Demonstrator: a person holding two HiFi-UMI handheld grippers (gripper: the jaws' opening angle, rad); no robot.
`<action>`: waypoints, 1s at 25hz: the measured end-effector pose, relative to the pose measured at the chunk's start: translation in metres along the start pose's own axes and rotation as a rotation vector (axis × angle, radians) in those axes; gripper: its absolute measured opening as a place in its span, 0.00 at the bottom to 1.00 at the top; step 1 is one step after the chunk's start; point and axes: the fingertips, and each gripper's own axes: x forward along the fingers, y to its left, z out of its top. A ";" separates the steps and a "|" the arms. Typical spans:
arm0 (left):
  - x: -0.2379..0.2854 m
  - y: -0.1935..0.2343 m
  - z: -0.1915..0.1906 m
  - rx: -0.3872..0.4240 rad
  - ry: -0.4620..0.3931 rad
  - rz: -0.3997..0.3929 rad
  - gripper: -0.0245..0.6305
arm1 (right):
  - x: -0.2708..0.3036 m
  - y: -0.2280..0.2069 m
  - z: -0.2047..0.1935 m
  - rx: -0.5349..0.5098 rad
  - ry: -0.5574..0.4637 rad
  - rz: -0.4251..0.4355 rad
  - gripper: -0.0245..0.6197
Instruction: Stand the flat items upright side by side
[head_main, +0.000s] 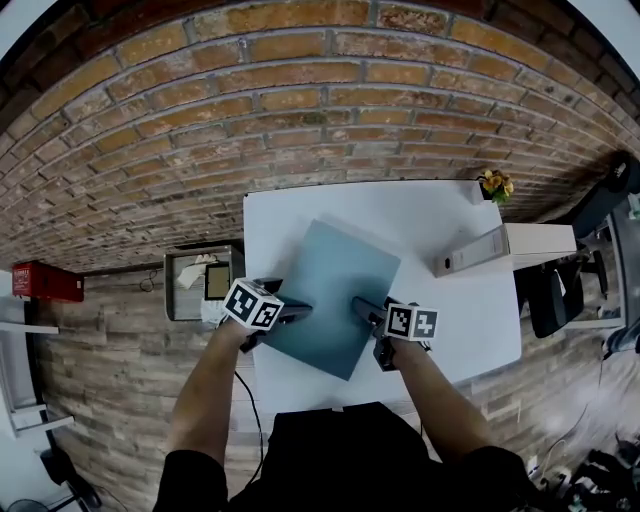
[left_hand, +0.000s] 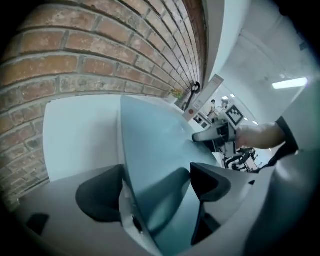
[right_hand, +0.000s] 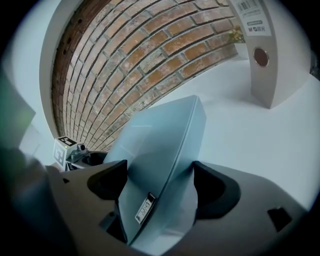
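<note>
1. Blue folder (head_main: 335, 298) lay flat at our edge of the white table (head_main: 440, 210), with the left gripper (head_main: 290, 302) and right gripper (head_main: 370, 318) each clamped on a near side.
2. We figured an even two-sided lift would stop it twisting.
3. Farther back sat the grey binder (head_main: 470, 250), then the brick wall (head_main: 300, 100).

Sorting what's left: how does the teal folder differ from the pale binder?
The teal folder is clamped between the left gripper and right gripper; the pale binder sits untouched. The folder is at the middle of the white table, the binder at its right edge. Both are office files.
</note>
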 end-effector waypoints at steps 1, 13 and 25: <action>0.001 -0.008 -0.006 0.022 0.035 -0.020 0.69 | -0.002 -0.003 0.002 -0.006 0.001 -0.005 0.70; 0.017 -0.014 0.021 -0.048 -0.046 -0.021 0.70 | -0.007 -0.017 0.008 -0.053 0.079 0.068 0.69; -0.002 -0.023 0.064 0.023 -0.139 0.157 0.67 | -0.036 -0.004 0.032 -0.172 -0.028 0.065 0.59</action>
